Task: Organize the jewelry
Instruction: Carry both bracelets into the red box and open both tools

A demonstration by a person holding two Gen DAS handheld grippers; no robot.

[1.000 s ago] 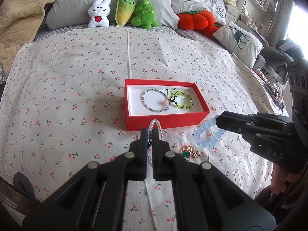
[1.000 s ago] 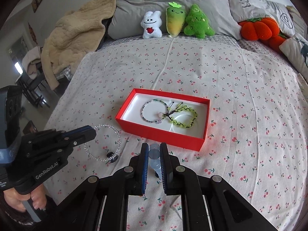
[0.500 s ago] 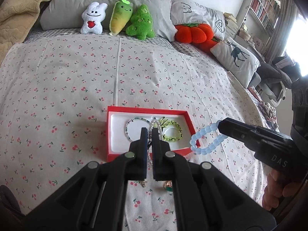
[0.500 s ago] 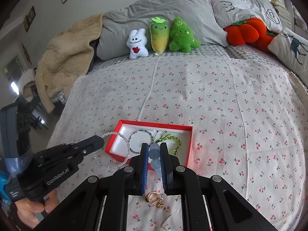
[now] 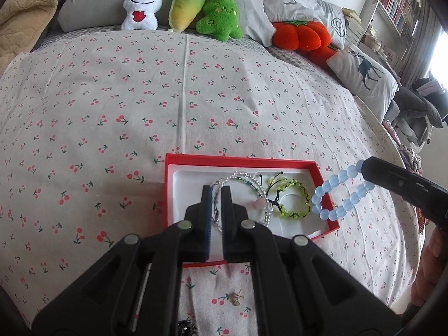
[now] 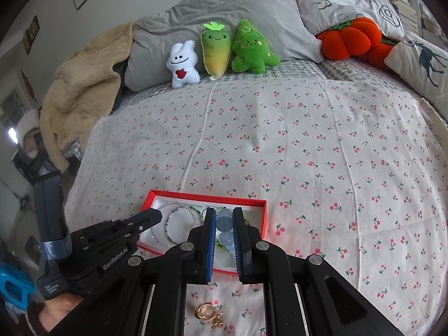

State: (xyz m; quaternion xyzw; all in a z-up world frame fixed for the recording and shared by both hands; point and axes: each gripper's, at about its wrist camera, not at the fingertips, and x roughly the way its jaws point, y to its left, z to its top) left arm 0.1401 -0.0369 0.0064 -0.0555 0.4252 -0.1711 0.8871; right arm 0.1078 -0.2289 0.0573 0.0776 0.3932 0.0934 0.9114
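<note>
A red box [image 5: 240, 160] with a white lining lies on the cherry-print bedspread; it also shows in the right wrist view [image 6: 205, 197]. In it lie a dark bead bracelet [image 5: 259, 186] and a yellow-green bracelet [image 5: 294, 200]. My left gripper [image 5: 216, 196] is shut on a clear bead bracelet [image 5: 236, 175] and holds it over the box's left part. My right gripper [image 6: 224, 222] is shut on a pale blue bead bracelet [image 5: 340, 193], hanging over the box's right edge. Gold rings [image 6: 208, 313] lie on the bedspread in front of the box.
Three plush toys [image 6: 221, 53] and grey pillows [image 6: 224, 14] line the headboard. An orange pumpkin cushion [image 6: 352, 39] and a deer pillow [image 6: 422, 61] lie at the right. A beige blanket [image 6: 81, 89] hangs at the left. A small gold charm [image 5: 236, 298] lies near me.
Both grippers have lifted their bracelets off the bedspread and moved forward over the red box. The rings stay on the bedspread in front of the box.
</note>
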